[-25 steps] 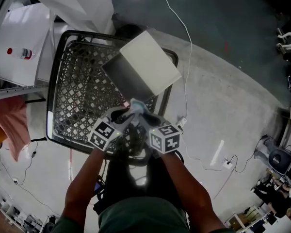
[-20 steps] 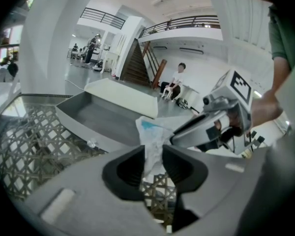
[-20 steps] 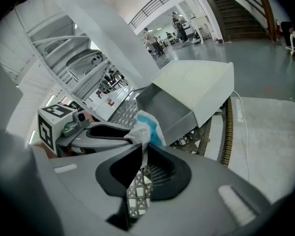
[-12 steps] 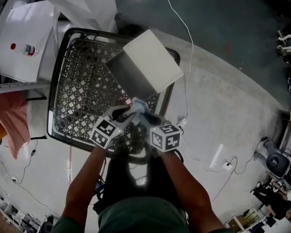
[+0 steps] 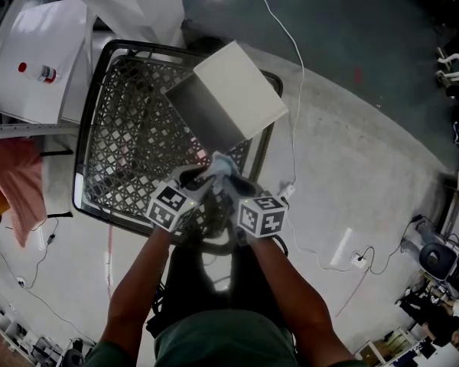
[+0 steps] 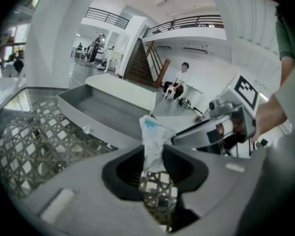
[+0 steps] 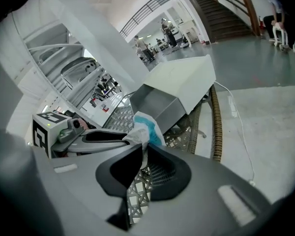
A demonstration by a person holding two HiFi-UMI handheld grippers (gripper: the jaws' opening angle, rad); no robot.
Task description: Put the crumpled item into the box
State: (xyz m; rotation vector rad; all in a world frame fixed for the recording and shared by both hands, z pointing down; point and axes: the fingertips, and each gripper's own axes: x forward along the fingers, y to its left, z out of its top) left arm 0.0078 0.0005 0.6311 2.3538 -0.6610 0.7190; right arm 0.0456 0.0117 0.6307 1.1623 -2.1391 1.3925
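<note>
Grippers, two: left gripper and right gripper, jaws of each narrowed onto the crumpled item, one (white, blue patch), held over the mesh basket, one, just short of the box, one, open side toward them. Concrete floor; hall with staircase.

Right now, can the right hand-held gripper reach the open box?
Probably yes: the box lies just ahead, its open side facing the right hand-held gripper, nothing between. The left hand-held gripper also grips the crumpled item.
</note>
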